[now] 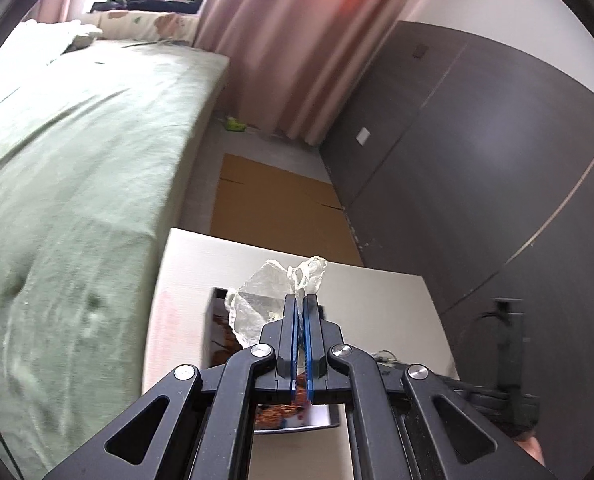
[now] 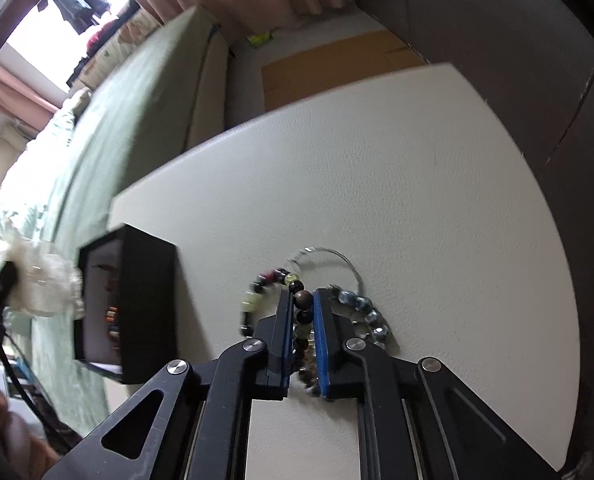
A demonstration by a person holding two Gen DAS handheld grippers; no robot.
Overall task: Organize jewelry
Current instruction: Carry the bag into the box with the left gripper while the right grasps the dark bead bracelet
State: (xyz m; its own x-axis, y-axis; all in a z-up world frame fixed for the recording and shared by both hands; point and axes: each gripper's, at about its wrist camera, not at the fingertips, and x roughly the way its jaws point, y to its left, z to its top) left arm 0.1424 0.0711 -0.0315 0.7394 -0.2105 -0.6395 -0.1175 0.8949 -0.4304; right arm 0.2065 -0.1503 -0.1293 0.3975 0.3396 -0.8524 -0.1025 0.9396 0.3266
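Beaded bracelet (image 2: 275, 300) lies on white table (image 2: 417, 200), right gripper (image 2: 301, 300) pinching its dark beads. Blue-bead bracelet (image 2: 363, 312) just beside at 3 o'clock. Black jewelry box (image 2: 137, 304) at 9 o'clock. Left gripper (image 1: 300, 304) clamps crumpled clear plastic (image 1: 265, 296), probably a bag, above box.

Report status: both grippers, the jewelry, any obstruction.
Left gripper shut on clear plastic bag above black box. Right gripper jaws around dark beaded bracelet on white table. Blue bracelet alongside; nothing blocking.
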